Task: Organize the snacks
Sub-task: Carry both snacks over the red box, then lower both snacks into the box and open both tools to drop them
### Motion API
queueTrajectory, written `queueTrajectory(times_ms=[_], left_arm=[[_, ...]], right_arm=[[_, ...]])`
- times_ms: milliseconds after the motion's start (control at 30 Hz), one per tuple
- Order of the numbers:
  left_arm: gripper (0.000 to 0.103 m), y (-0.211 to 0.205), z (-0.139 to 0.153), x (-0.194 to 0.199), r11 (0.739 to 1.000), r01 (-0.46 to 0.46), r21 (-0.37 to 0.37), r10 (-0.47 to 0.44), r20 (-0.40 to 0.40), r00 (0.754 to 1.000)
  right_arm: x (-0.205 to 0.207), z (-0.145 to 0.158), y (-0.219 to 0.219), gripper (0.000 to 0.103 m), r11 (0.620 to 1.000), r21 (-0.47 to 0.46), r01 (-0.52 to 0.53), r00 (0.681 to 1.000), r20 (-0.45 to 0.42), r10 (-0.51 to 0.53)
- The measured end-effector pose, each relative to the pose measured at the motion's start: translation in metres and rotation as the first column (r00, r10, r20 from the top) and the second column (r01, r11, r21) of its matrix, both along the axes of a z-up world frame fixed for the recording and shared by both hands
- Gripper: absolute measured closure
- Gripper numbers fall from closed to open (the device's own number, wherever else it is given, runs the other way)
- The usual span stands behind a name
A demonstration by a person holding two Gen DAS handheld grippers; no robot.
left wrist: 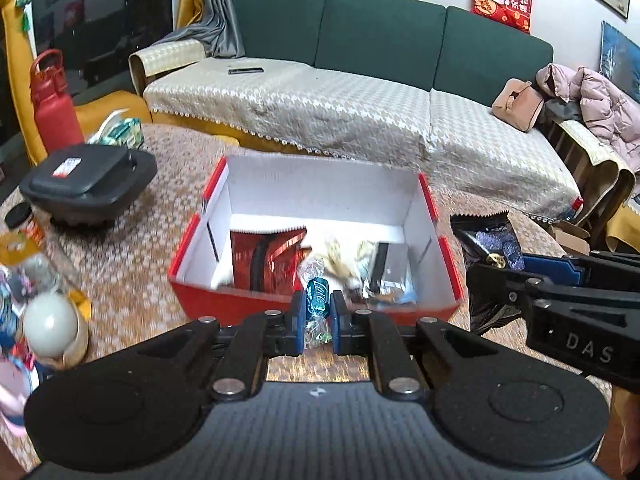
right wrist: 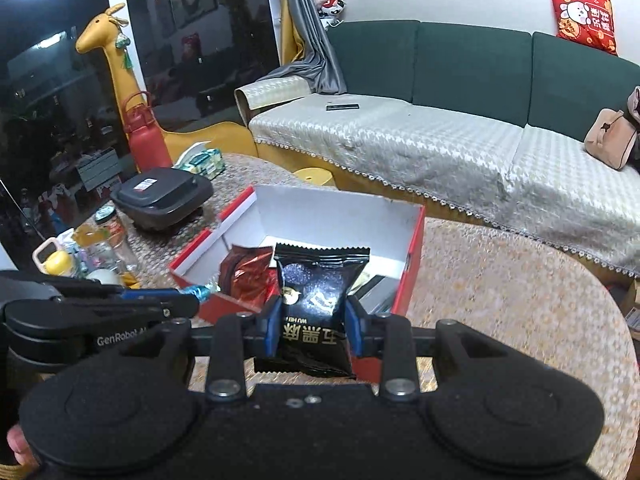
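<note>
Two grippers up, both loaded. Left gripper (left wrist: 316,316): jaws pinching a blue-wrapped candy (left wrist: 317,300), held just short of the box's near wall. Right gripper (right wrist: 312,320): jaws clamped on a black snack packet (right wrist: 316,300), upright, over the near edge. Red box (left wrist: 224,300) sits open on the counter (right wrist: 500,300), a red foil packet (left wrist: 268,260) and other wrapped snacks inside. Sofa (left wrist: 360,112) behind.

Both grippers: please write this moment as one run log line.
left gripper: shut on blue candy | right gripper: shut on black packet | red box: open
</note>
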State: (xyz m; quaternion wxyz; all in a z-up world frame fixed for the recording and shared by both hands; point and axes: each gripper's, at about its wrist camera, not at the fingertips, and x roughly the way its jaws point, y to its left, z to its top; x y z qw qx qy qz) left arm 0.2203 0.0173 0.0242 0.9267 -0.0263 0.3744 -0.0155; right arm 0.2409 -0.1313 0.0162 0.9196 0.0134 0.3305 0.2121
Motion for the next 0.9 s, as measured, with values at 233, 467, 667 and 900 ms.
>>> queueTrajectory(times_ms=[233, 467, 667, 900], left_arm=[[0.091, 0.010, -0.002, 0.044, 1.000, 0.008, 0.023, -0.008, -0.018, 1.000], [0.091, 0.020, -0.017, 0.081, 0.999, 0.007, 0.041, -0.005, -0.049, 0.999], [0.091, 0.020, -0.037, 0.105, 0.999, 0.031, 0.042, -0.027, -0.085, 0.996], [0.091, 0.017, -0.060, 0.123, 0.998, 0.043, 0.046, -0.036, -0.130, 0.991]], right_arm=[[0.038, -0.004, 0.008, 0.071, 0.999, -0.041, 0.000, 1.000, 0.006, 0.000], [0.080, -0.024, 0.019, 0.071, 0.998, -0.066, 0.012, 0.999, -0.043, -0.014], [0.105, -0.048, 0.030, 0.071, 0.995, -0.095, 0.012, 0.996, -0.086, -0.020], [0.120, -0.072, 0.044, 0.071, 0.986, -0.165, -0.012, 0.994, -0.111, -0.007]])
